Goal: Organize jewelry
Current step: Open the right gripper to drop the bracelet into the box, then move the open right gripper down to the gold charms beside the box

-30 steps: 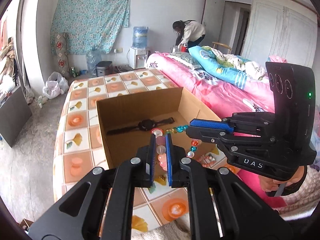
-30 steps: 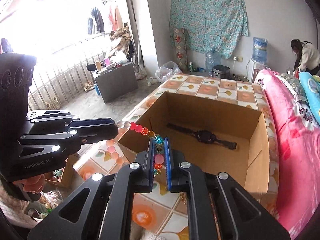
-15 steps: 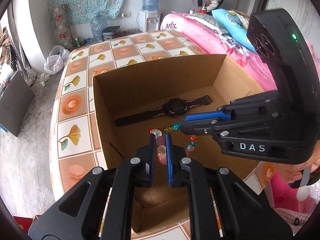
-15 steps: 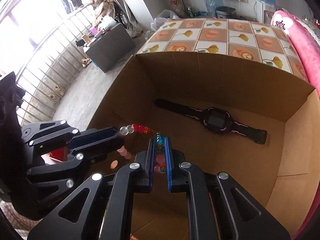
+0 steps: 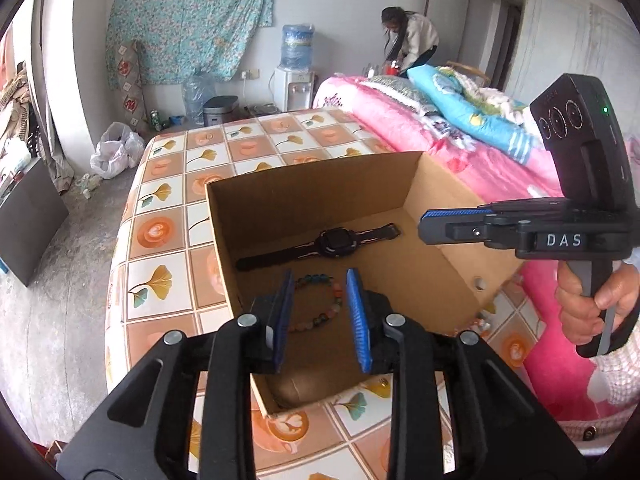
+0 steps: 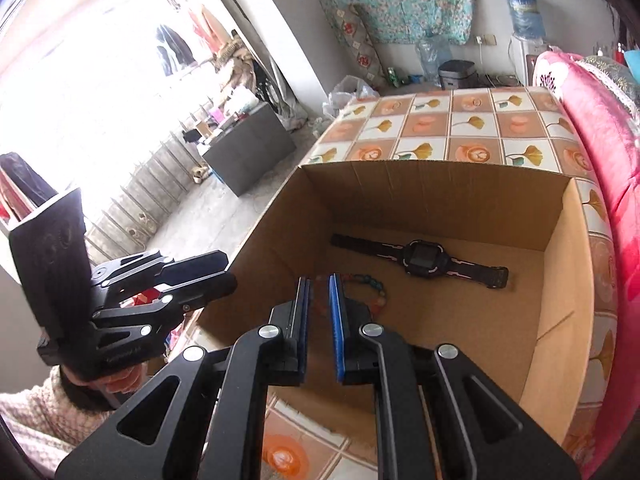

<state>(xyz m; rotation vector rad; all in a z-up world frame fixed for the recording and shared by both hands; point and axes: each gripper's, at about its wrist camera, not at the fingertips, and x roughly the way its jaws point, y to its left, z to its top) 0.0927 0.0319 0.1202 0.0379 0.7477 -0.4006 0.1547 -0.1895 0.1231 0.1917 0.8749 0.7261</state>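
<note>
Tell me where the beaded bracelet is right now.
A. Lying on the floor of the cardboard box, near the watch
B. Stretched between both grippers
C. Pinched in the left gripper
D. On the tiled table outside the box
A: the beaded bracelet lies loose on the cardboard box floor, just in front of the watch, and the left gripper is open above it.

The left gripper [image 5: 320, 316] pointed forward and down, its blue-padded fingers [image 5: 283, 320] spread wide apart with nothing between them. The right gripper [image 6: 319, 324] also tilted downward, its fingers parted by a narrower gap and gripping nothing. In the left wrist view the right hand [image 5: 592, 304] wrapped the black handle, fingers curled on the trigger. The left hand [image 6: 116, 384] clasped its handle, sleeve at the wrist.
</note>
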